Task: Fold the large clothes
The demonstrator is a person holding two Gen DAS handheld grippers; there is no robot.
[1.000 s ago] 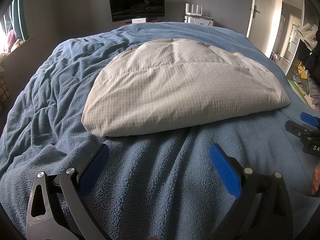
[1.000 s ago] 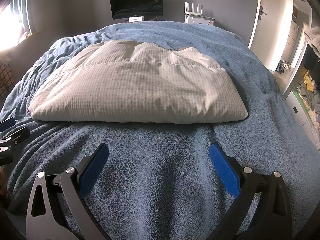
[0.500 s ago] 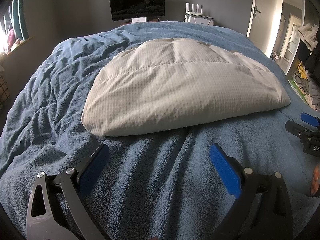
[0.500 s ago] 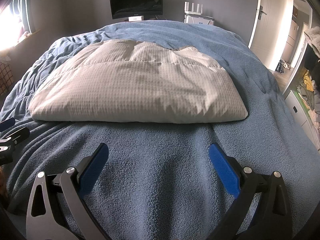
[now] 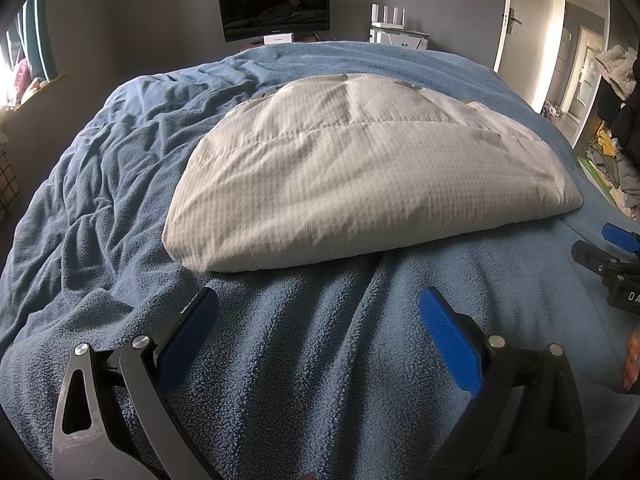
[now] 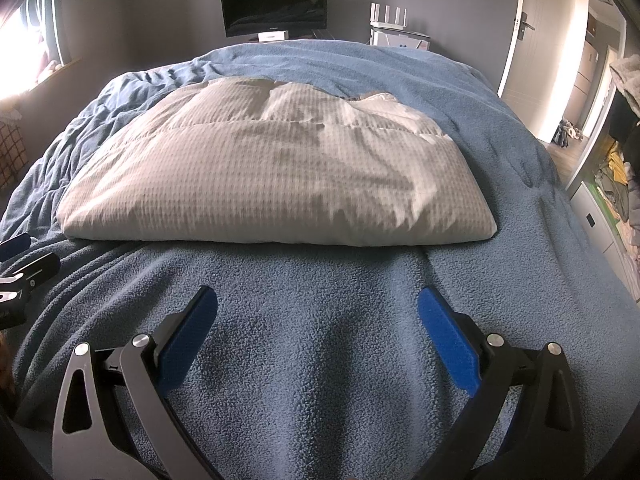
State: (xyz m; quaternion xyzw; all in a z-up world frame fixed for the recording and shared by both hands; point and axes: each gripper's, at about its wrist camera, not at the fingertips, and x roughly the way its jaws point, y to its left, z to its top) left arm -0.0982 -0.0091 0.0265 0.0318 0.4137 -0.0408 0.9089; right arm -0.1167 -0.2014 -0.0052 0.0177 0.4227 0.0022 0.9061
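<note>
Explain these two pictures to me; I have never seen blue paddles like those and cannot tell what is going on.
Those blue paddles are the fingers of two hand-held grippers; a person carries one in each hand. Each picture comes from a camera on one gripper, looking forward along its fingers. The left gripper and the right gripper are both open and hold nothing. Ahead lies a pale padded garment, folded into a flat bundle, on a blue fleece blanket covering a bed. Each gripper shows at the edge of the other's picture.

Little has changed; in the left wrist view the folded white garment (image 5: 360, 176) sits a touch lower and further right in the frame than a second ago; the right wrist view shows no visible shift.
</note>
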